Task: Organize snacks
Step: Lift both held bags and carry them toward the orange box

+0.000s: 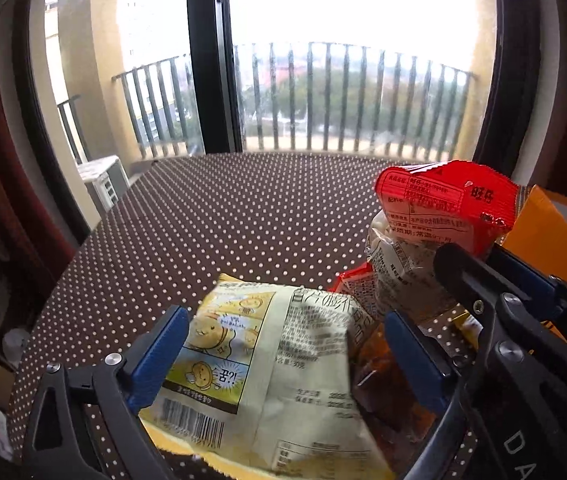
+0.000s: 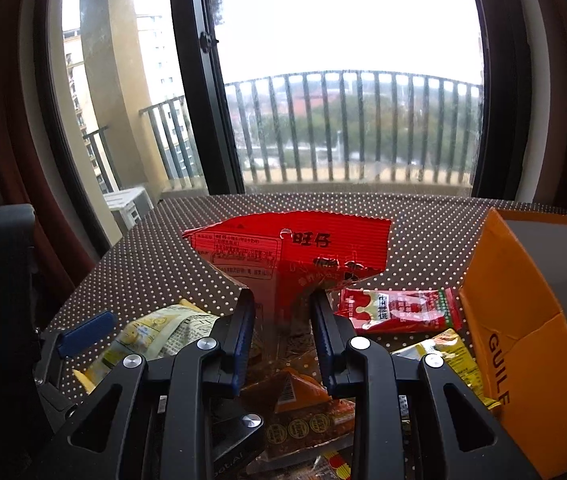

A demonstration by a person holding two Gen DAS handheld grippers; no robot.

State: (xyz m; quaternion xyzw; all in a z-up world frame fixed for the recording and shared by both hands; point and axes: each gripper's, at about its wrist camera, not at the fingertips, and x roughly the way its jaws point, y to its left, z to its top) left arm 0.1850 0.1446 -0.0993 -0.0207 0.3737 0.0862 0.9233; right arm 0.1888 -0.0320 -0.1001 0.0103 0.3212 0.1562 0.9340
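Note:
My right gripper (image 2: 281,316) is shut on a red snack bag (image 2: 287,254) with a clear lower half and holds it upright above the table; it also shows in the left wrist view (image 1: 443,204). My left gripper (image 1: 283,344) is open around a pale yellow cartoon snack packet (image 1: 267,368) that lies on the table; the fingers (image 1: 163,356) stand either side of it. The yellow packet also shows in the right wrist view (image 2: 155,334). An orange box (image 2: 523,340) with a white inside stands open at the right.
The table has a brown polka-dot cloth (image 1: 223,220). Several snack packets lie near my grippers: a small red sachet (image 2: 397,310), a yellow-green packet (image 2: 447,354), an orange-brown packet (image 2: 303,412). A window and balcony railing (image 2: 343,128) lie beyond the far edge.

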